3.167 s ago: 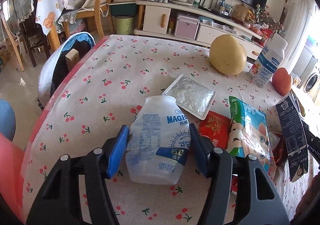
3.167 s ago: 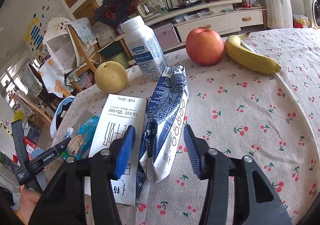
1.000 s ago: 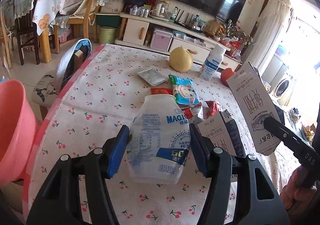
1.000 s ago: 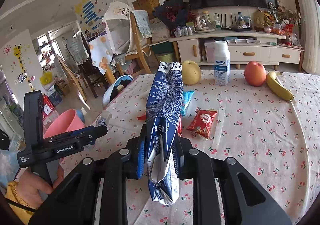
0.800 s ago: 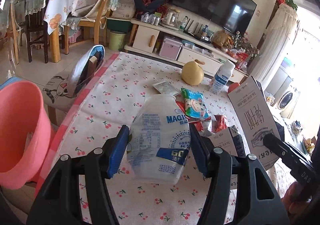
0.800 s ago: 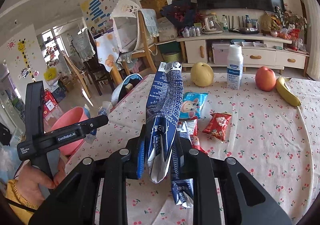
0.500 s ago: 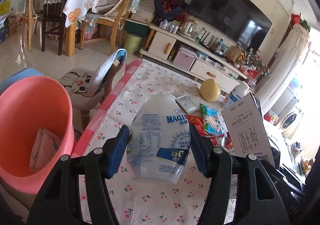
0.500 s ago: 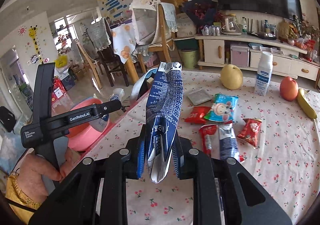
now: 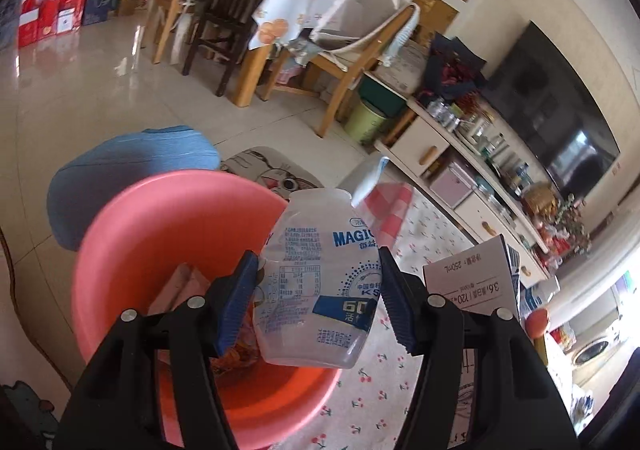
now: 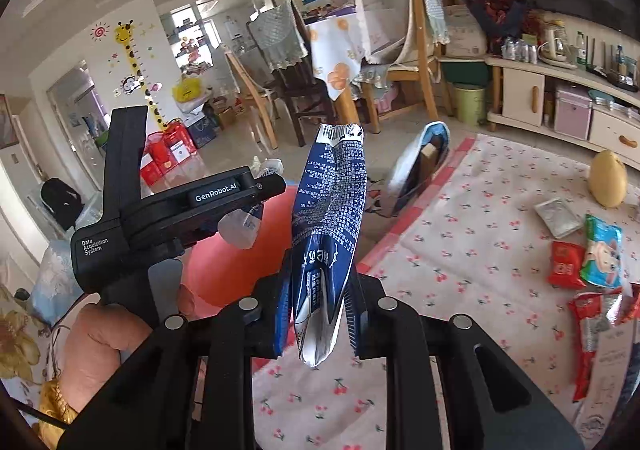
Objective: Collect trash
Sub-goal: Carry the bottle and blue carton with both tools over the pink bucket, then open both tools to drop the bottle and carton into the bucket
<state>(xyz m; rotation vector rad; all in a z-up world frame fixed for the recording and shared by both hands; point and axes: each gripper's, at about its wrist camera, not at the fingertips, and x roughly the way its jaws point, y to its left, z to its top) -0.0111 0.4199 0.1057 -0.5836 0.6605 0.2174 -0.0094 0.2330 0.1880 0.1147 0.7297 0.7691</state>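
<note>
Left gripper (image 9: 316,300) jaws clamp a plastic bottle (image 9: 320,282) over the pink basin (image 9: 132,246) beyond the bench (image 10: 480,210) edge; right gripper (image 10: 320,314) jaws pinch a flattened carton (image 10: 330,234).

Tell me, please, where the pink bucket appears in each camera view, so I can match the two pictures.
Left wrist view: pink bucket fills lower left, behind the plastic bottle held by the left gripper.
Right wrist view: pink bucket at centre left, partly hidden behind the flattened blue carton.
Shared landmark: the cherry-print tablecloth.
</note>
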